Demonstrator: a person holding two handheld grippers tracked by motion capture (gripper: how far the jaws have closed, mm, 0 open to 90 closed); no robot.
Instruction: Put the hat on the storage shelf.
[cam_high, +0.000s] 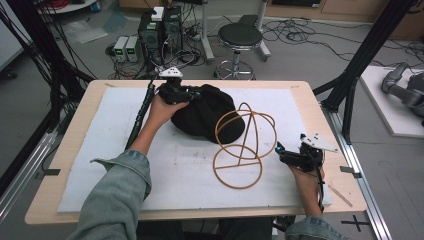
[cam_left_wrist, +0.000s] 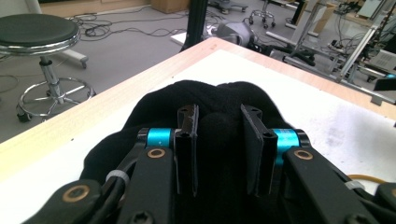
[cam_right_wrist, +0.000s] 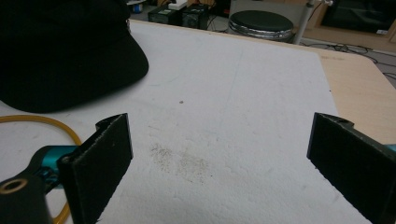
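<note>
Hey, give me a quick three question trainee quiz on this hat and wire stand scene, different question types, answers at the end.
1. True or false: the right claw is wide open over the white mat.
2. Which claw is at the black hat? A) left B) right
3. Fill in: the wire stand rests on the ____ mat.

Key: 1 true. 2 A, the left claw has hat fabric between its jaws. 3 white.

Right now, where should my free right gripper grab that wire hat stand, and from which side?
Take the near upright hoop of the wire hat stand, coming from the right gripper's side: thin wire fits between open jaws, and the cap blocks the far side.
</note>
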